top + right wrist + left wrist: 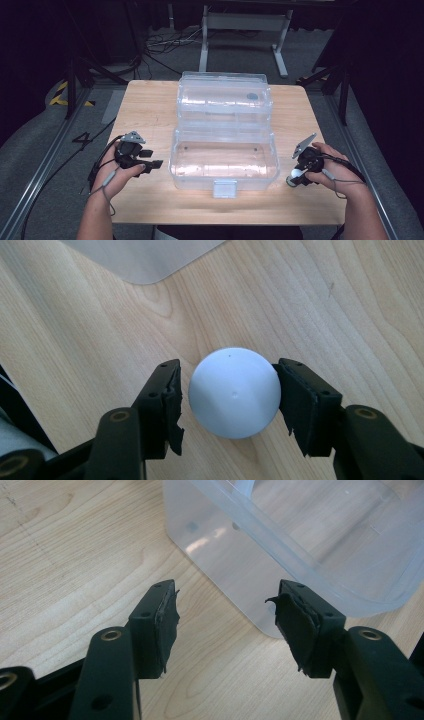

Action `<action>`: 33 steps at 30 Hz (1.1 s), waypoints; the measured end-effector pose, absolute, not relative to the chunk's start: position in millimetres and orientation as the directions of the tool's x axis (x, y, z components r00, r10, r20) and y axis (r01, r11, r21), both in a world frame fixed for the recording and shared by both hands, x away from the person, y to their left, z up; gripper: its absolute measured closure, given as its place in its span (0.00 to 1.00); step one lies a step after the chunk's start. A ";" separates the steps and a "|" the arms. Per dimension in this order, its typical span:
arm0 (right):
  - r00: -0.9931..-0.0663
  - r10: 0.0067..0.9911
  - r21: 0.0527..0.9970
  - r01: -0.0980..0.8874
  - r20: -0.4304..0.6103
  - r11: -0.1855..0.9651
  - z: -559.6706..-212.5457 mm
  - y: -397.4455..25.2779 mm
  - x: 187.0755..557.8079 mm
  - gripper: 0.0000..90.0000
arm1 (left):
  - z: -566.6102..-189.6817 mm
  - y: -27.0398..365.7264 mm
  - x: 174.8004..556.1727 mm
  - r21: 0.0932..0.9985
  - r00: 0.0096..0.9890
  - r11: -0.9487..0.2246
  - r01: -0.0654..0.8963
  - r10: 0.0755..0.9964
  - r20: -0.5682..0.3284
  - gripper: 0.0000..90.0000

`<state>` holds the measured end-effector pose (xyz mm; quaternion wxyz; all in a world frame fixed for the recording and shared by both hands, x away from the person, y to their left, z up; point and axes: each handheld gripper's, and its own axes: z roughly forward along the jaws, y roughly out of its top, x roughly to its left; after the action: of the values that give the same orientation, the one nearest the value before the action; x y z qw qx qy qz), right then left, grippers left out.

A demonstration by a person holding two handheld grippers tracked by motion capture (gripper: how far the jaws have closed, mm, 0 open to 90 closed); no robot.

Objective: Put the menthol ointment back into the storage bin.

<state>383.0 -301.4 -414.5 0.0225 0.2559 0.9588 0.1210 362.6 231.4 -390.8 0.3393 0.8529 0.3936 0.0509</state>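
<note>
ball (234, 392) sits between the right gripper (229, 390)'s jaws, barely gripped, not yet in the open clear box (223, 172); left gripper (225, 617) spread wide, holding nothing.

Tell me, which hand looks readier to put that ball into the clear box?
The right. Its gripper already brackets the ball, one jaw touching it, near the box. The left gripper is open, nothing between its jaws.

open clear box (223, 160) blocks table (150, 107) ctr, bare wood both sides
</note>
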 end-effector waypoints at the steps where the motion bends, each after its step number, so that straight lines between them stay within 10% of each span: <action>1: -0.869 0.494 0.240 0.483 0.016 0.842 -415.1 -301.5 383.3 0.51 | -391.1 231.1 362.6 0.619 0.684 -0.458 0.637 0.706 -0.182 0.47; 33: -0.903 0.429 0.247 0.417 0.006 0.875 -393.4 -287.7 384.9 0.56 | -392.9 232.0 361.6 0.609 0.682 -0.463 0.644 0.709 -0.181 0.47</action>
<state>384.9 -287.7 -393.4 0.0247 0.2186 0.9678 0.1221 361.6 232.0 -392.9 0.3342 0.8539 0.3960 0.0488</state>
